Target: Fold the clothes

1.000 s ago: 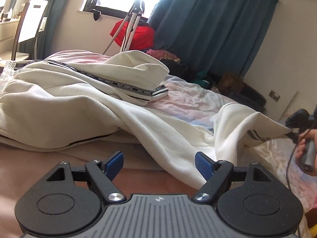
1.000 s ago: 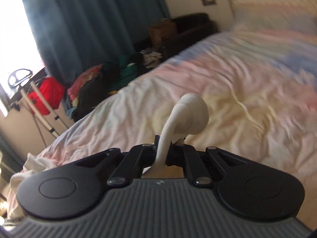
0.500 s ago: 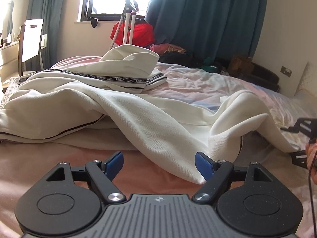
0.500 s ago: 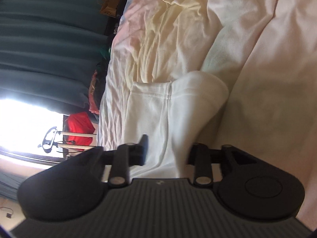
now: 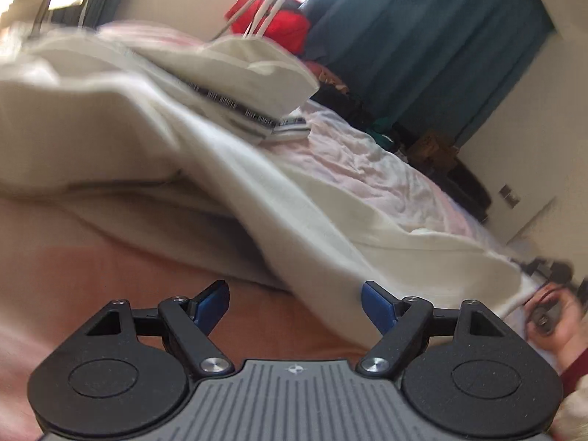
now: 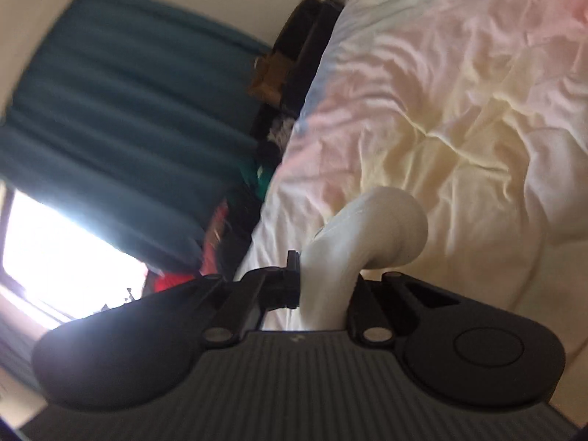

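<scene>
A cream-white garment [image 5: 154, 136] with a black lettered stripe lies rumpled across the bed [image 5: 375, 176]. One long part of it stretches to the right, toward the other hand. My left gripper [image 5: 296, 303] is open and empty, low over the pink sheet just in front of that stretched part. My right gripper [image 6: 325, 290] is shut on the garment's end [image 6: 371, 228], which bulges out as a rounded fold above the jaws, held over the sheet [image 6: 459, 84]. The right gripper also shows at the far right of the left wrist view [image 5: 544, 305].
Teal curtains [image 5: 422, 55] hang by a bright window. A red bag [image 5: 272, 29] and a white tripod [image 5: 264, 11] stand behind the bed. Dark clothes and a brown box [image 5: 426, 147] lie on the floor beside the bed. A white wall with a socket [image 5: 509, 194] is at the right.
My right gripper closed on the garment's end and rolled. The stretched cloth now lies flatter and lower. My left gripper tilted and stayed open.
</scene>
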A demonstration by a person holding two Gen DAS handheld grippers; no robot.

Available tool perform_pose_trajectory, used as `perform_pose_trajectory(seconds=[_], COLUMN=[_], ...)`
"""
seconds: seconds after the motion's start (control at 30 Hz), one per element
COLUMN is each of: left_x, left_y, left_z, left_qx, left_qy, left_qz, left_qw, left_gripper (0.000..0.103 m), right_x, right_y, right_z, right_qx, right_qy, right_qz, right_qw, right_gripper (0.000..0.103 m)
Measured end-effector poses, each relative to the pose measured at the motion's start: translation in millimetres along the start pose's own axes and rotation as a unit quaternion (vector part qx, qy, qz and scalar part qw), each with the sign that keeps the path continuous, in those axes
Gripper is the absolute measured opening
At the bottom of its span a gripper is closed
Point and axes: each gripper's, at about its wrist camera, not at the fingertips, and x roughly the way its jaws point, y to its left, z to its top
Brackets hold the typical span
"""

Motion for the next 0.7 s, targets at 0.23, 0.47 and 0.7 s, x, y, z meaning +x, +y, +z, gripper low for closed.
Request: perform_pose_trajectory(seconds=[0.23,0.47,0.7], left_x=[-20.5,-50.7,-56.8], left_y=[95.6,150.4,200.4], left_z=[18.0,28.7,53.5], left_qx=[-0.273,-0.422,-0.510], left_qy=[-0.025,-0.140,-0.111], left_qz=[-0.049,-0.035,-0.024], left_qw=[0.9605,0.8952,0.8528], left_gripper=[0.081,0.071,0.044], right_x=[16.5,17.5,12.8], right_y=[-81.7,-76.3,-79.3], right_z=[6.4,10.5,9.5], right_qx=[-0.021,-0.078,-0.065], right_qy=[-0.014,-0.019,-0.019], right_qz=[-0.088,-0.085,-0.102], right_qw=[0.996,0.993,0.992], right_gripper=[0.006,0.006,0.006])
